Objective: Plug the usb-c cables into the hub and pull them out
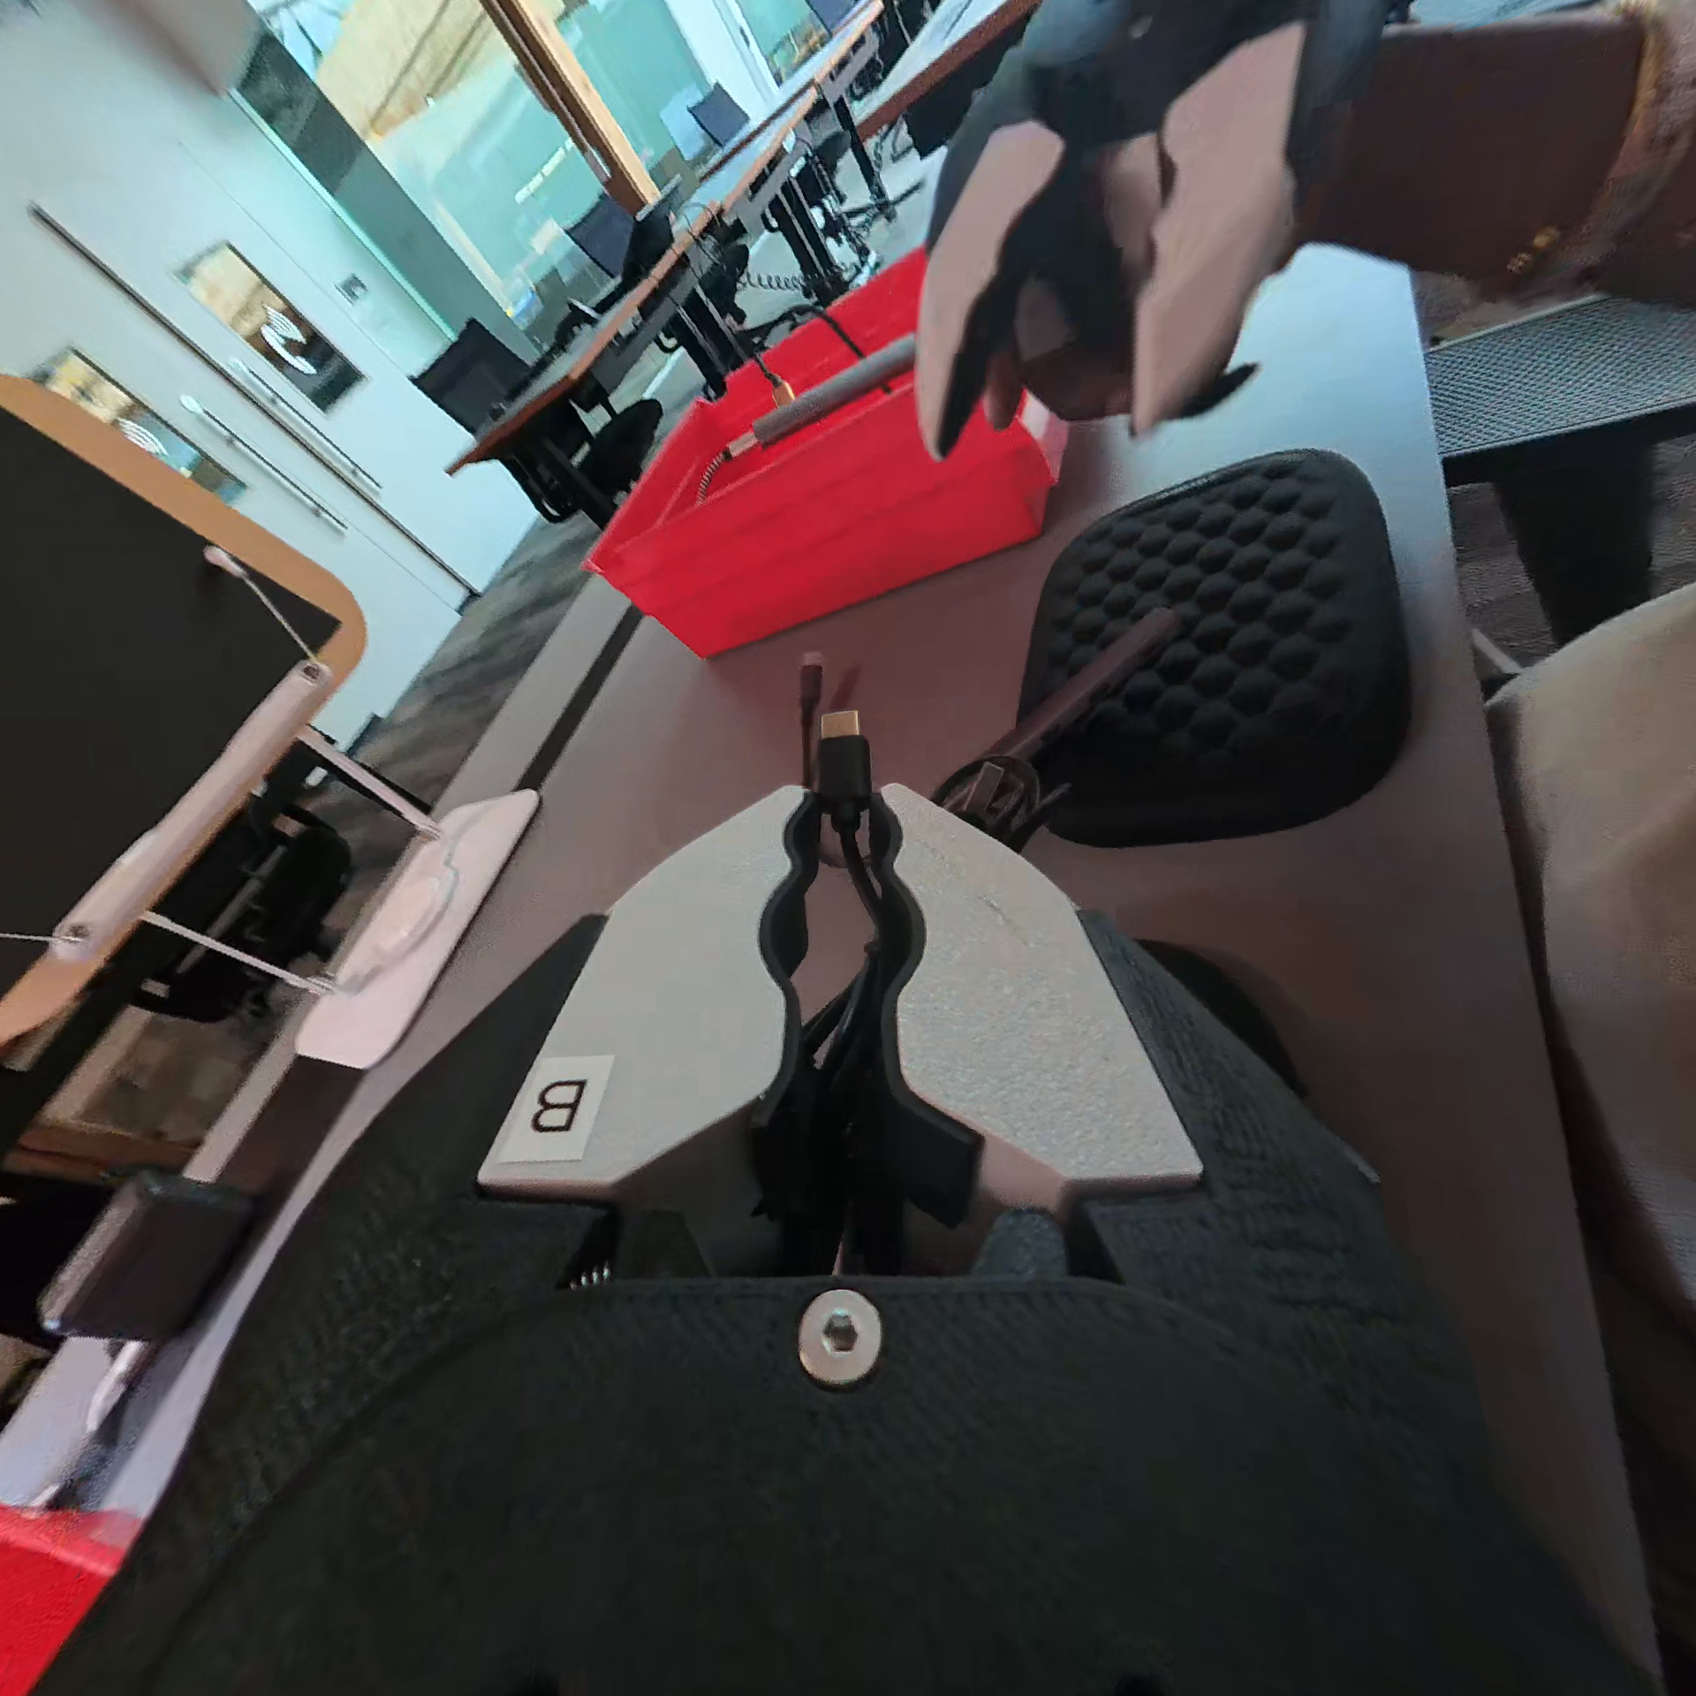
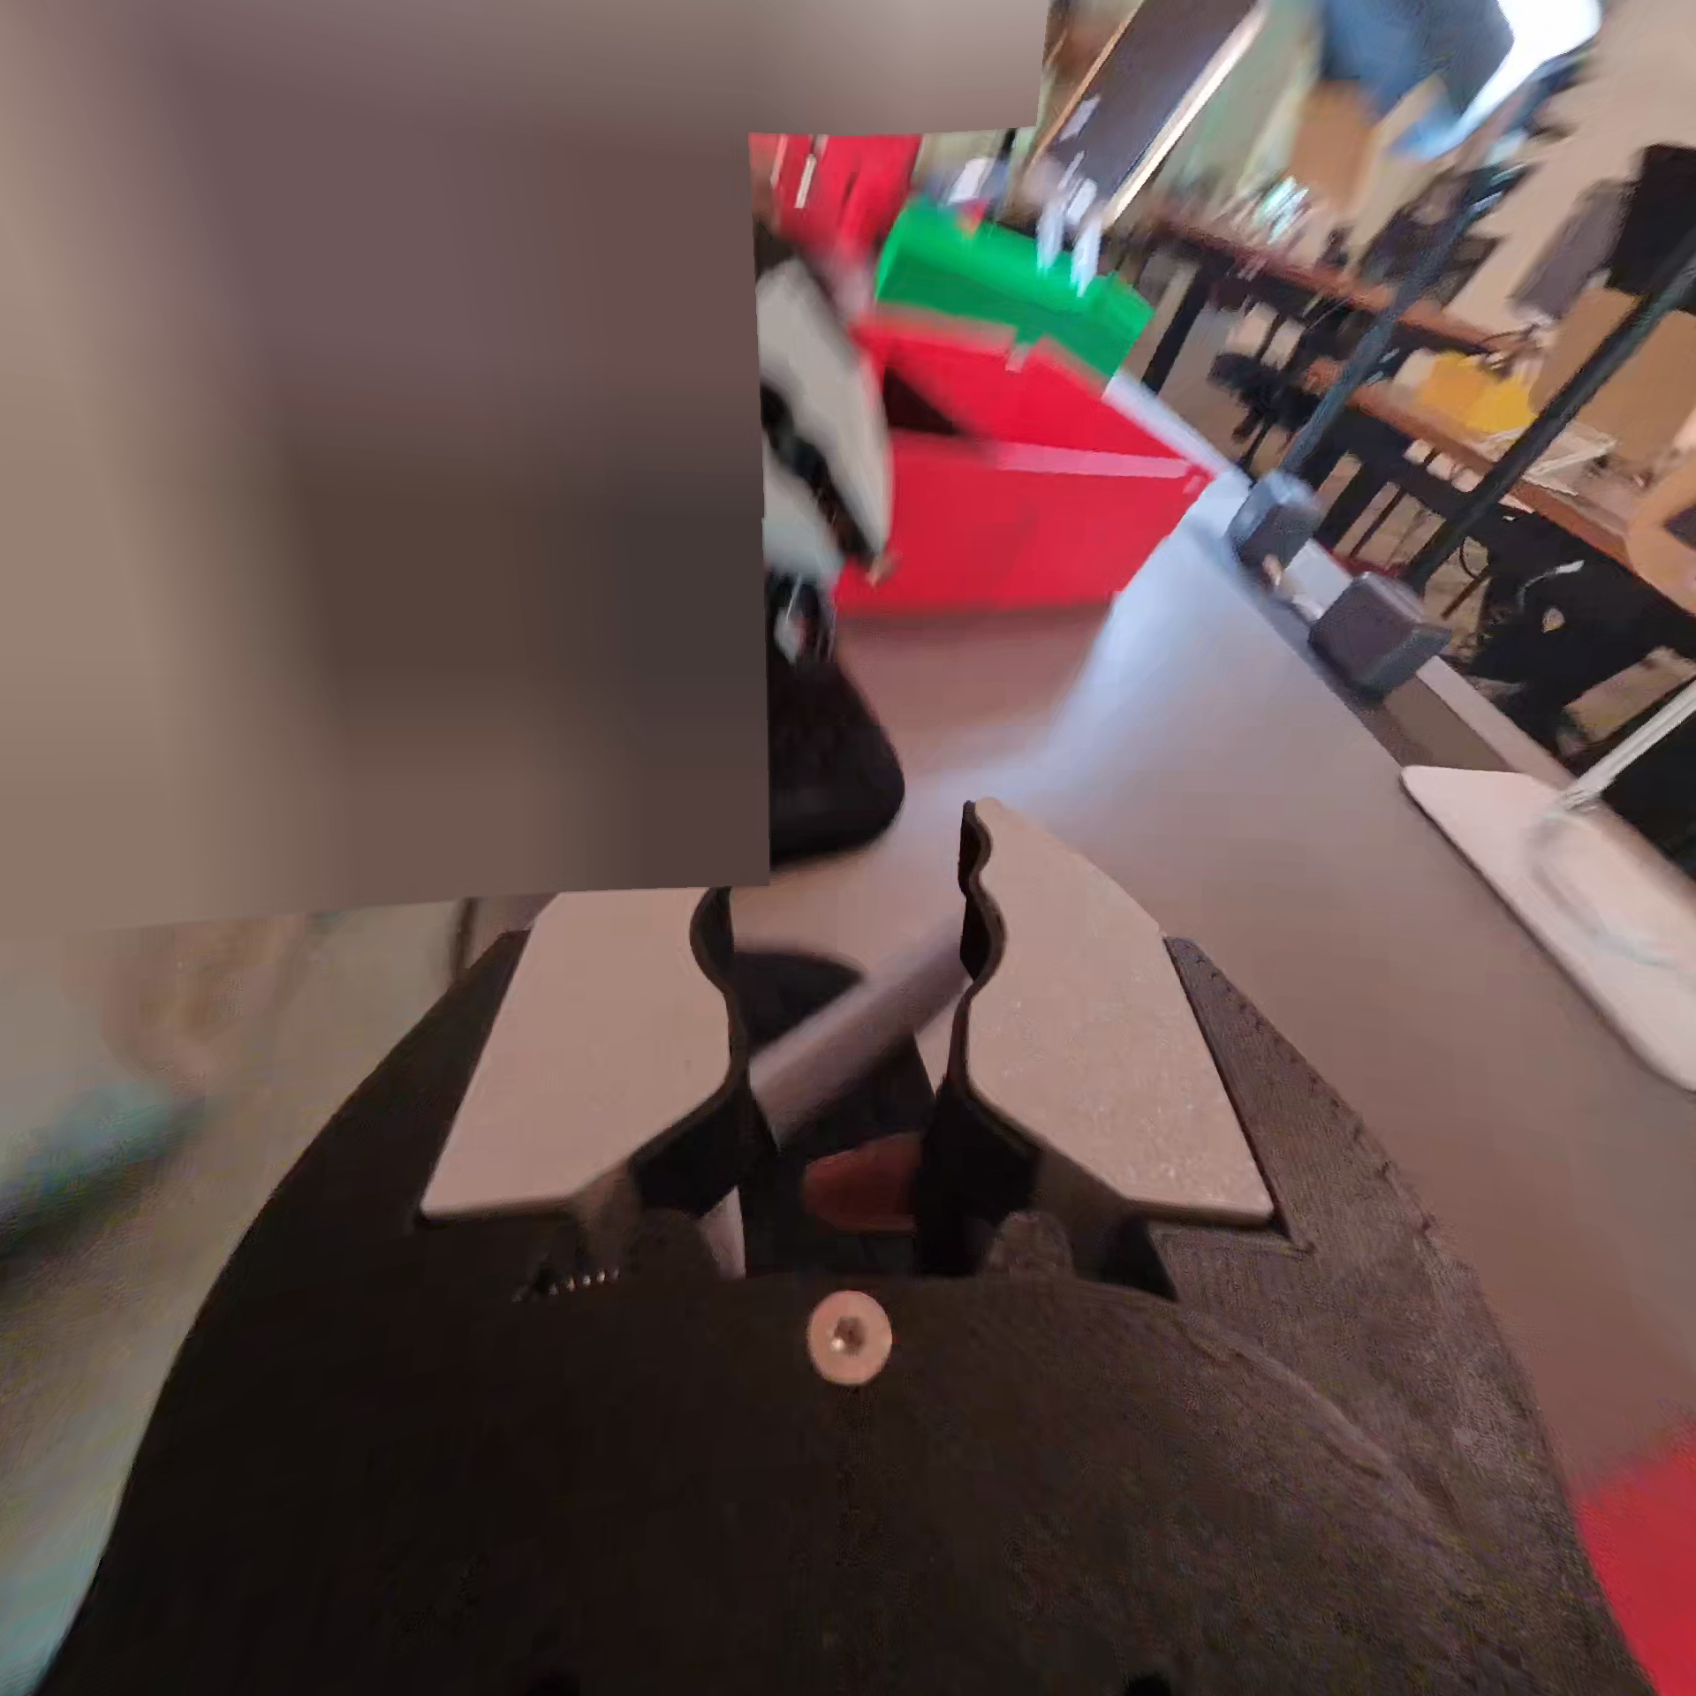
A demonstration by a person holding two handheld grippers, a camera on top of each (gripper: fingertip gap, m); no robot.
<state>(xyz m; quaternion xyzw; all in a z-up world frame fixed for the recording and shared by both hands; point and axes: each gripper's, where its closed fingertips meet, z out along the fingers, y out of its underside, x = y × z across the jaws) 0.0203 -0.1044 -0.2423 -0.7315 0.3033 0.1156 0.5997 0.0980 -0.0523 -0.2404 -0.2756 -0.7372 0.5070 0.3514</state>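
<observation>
My left gripper (image 1: pixel 844 812) is shut on a black USB-C cable (image 1: pixel 846 766), with the plug sticking out past the fingertips. A second thin cable plug (image 1: pixel 811 665) stands just beyond it. A dark hub (image 1: pixel 1101 684) lies on a black honeycomb pad (image 1: pixel 1239 642) to the right. My right gripper (image 1: pixel 1046 422) hovers, blurred, above the pad with its jaws apart. In the right wrist view my right gripper (image 2: pixel 844 872) is open, and a grey bar (image 2: pixel 853 1019) shows between the fingers; I cannot tell if they touch it. The left gripper (image 2: pixel 817 440) shows there, blurred.
A red tray (image 1: pixel 826 560) beyond the pad holds another grey hub (image 1: pixel 826 395) with a cable. A white stand base (image 1: pixel 431 918) sits at the table's left edge. A green bin (image 2: pixel 1000 275), a red bin (image 2: pixel 1009 523) and grey blocks (image 2: pixel 1377 633) stand farther along. The tips of one gripper are about 10 centimetres away from the tips of the other.
</observation>
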